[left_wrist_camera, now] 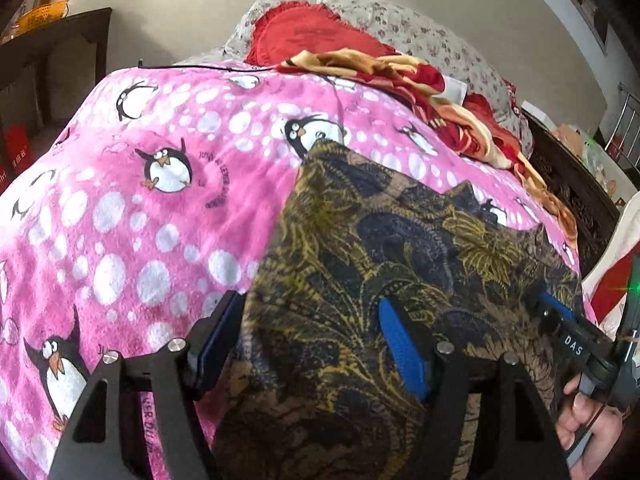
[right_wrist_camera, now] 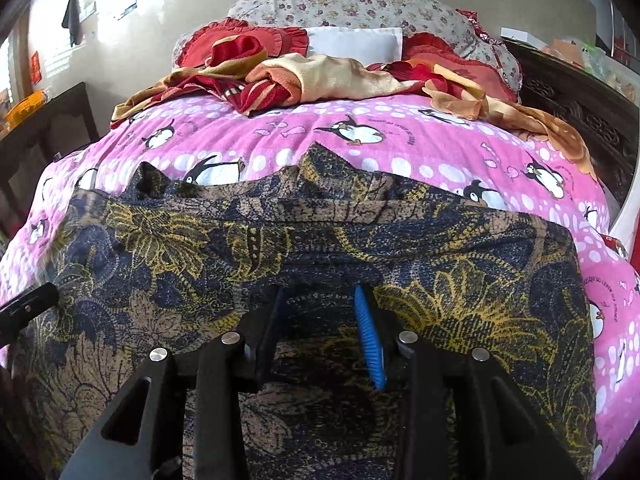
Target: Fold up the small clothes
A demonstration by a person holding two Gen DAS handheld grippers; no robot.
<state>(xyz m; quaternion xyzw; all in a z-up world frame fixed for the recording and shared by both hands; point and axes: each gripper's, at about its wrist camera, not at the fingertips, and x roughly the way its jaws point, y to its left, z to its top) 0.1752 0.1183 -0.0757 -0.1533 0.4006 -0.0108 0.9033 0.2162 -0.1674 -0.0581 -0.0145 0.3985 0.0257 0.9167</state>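
Note:
A dark blue, brown and yellow patterned garment (left_wrist_camera: 380,248) lies spread on the pink penguin blanket (left_wrist_camera: 132,216). My left gripper (left_wrist_camera: 308,320) is open, its jaws wide apart over the garment's near left edge, one finger on the pink blanket side. The right gripper (left_wrist_camera: 560,320) shows at the right of the left wrist view, low over the garment. In the right wrist view the garment (right_wrist_camera: 320,240) fills the foreground and my right gripper (right_wrist_camera: 320,312) is open above its near middle. The left gripper's tip (right_wrist_camera: 28,304) shows at the left edge.
A crumpled red and beige blanket (right_wrist_camera: 320,76) and floral pillows (right_wrist_camera: 360,4) lie at the bed's far end. A dark wooden cabinet (left_wrist_camera: 60,60) stands left of the bed. A carved dark headboard (right_wrist_camera: 580,112) runs along the right.

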